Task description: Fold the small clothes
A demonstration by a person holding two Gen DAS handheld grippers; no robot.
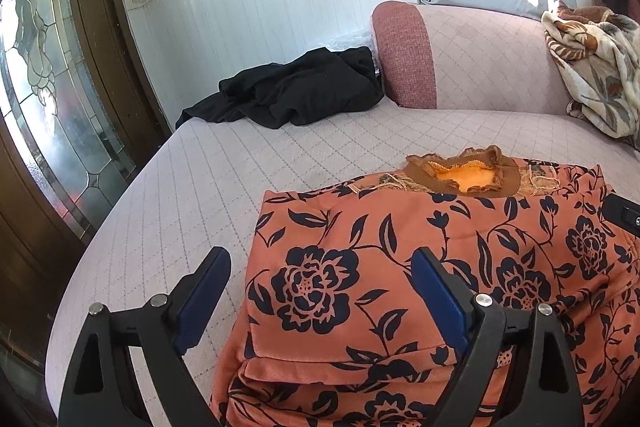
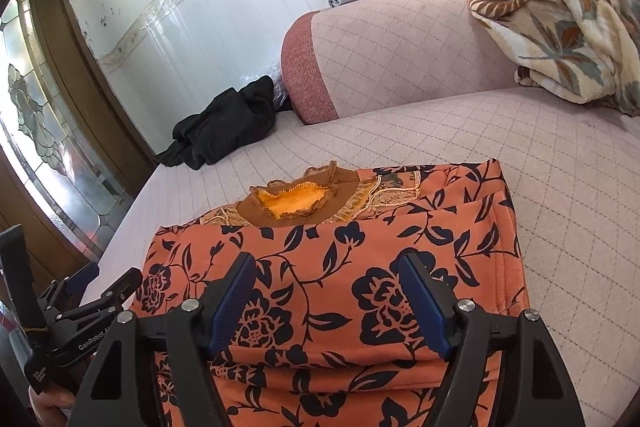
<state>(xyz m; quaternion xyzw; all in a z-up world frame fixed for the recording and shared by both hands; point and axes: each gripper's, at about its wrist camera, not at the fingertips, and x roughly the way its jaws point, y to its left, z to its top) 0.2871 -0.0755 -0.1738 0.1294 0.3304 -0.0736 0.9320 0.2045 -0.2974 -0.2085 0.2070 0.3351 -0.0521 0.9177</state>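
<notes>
An orange garment with dark navy flowers (image 1: 400,267) lies folded on the pale quilted sofa seat (image 1: 280,155), its brown ruffled collar (image 1: 464,175) at the far edge. My left gripper (image 1: 320,267) is open above the garment's left edge, holding nothing. In the right wrist view the same garment (image 2: 328,259) lies folded with its collar (image 2: 296,203) facing away. My right gripper (image 2: 326,271) is open above the garment's middle, empty. The left gripper (image 2: 104,279) shows at the lower left of that view.
A crumpled black garment (image 1: 296,87) lies at the seat's far left by the tiled wall. A floral blanket (image 2: 560,19) is heaped on the backrest (image 2: 400,47) at right. A glass-panelled wooden door (image 1: 48,87) stands to the left of the sofa.
</notes>
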